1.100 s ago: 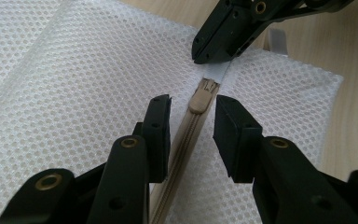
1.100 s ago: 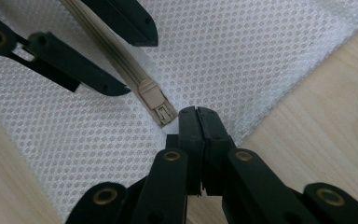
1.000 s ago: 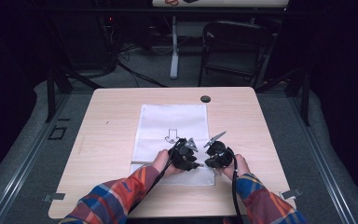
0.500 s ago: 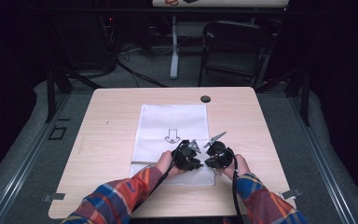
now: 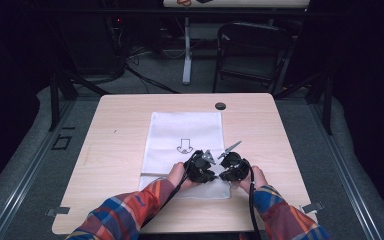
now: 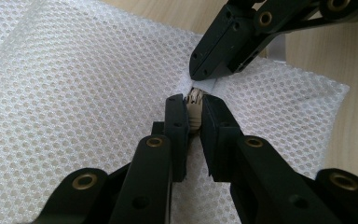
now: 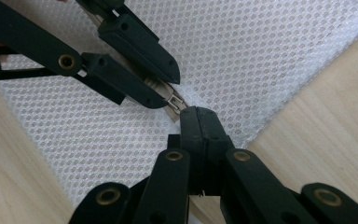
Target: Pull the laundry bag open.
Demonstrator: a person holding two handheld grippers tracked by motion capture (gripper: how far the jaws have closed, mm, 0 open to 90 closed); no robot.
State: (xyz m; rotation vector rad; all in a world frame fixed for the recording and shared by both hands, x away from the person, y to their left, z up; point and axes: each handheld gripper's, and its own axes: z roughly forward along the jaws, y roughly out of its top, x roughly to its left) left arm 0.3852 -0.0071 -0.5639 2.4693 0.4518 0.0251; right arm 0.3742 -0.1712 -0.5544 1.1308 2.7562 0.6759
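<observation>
Left gripper [image 6: 192, 109] jaws just closed, now pinching the zipper pull [image 6: 195, 103] of the white mesh bag [image 5: 185, 135]; right gripper [image 7: 199, 114] clamps bag's near edge.

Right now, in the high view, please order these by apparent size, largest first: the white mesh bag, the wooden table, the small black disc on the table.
1. Wooden table.
2. White mesh bag.
3. Small black disc, near the table's far edge.

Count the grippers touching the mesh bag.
2: the left gripper is shut on the zipper pull near the mesh bag's near edge; the right gripper pinches the bag's edge beside it.
</observation>
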